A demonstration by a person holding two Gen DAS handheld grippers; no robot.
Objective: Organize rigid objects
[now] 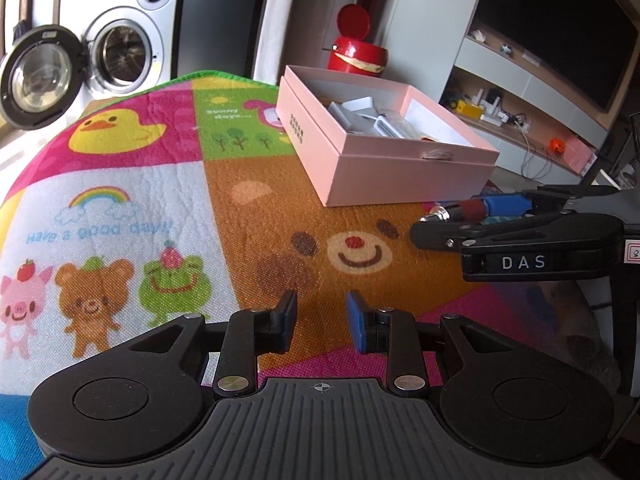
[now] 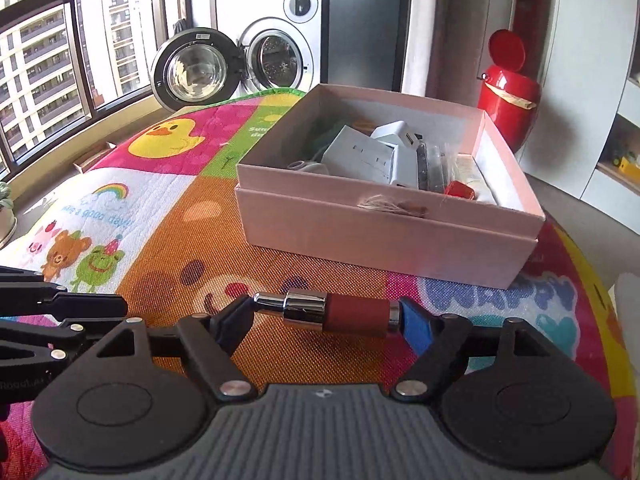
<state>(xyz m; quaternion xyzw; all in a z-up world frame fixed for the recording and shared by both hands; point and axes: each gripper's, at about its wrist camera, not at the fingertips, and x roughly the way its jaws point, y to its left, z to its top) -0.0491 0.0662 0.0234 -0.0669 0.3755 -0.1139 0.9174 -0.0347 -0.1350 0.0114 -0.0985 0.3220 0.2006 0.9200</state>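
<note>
Red-and-chrome cylindrical object [image 2: 336,314] spans the right claw [image 2: 326,316], lengthwise between both pads.

Right claw jaws stand wide, pinching the cylinder end to end above the colourful cartoon-print mat [image 2: 168,216] on the table. Left claw [image 1: 321,320] is empty, its blue pads [image 1: 357,326] partly spread with mat visible between them. Open pink cardboard box [image 2: 384,232], holding white rigid items [image 2: 374,156], sits on the mat just beyond the cylinder, apart from both claws.
</note>
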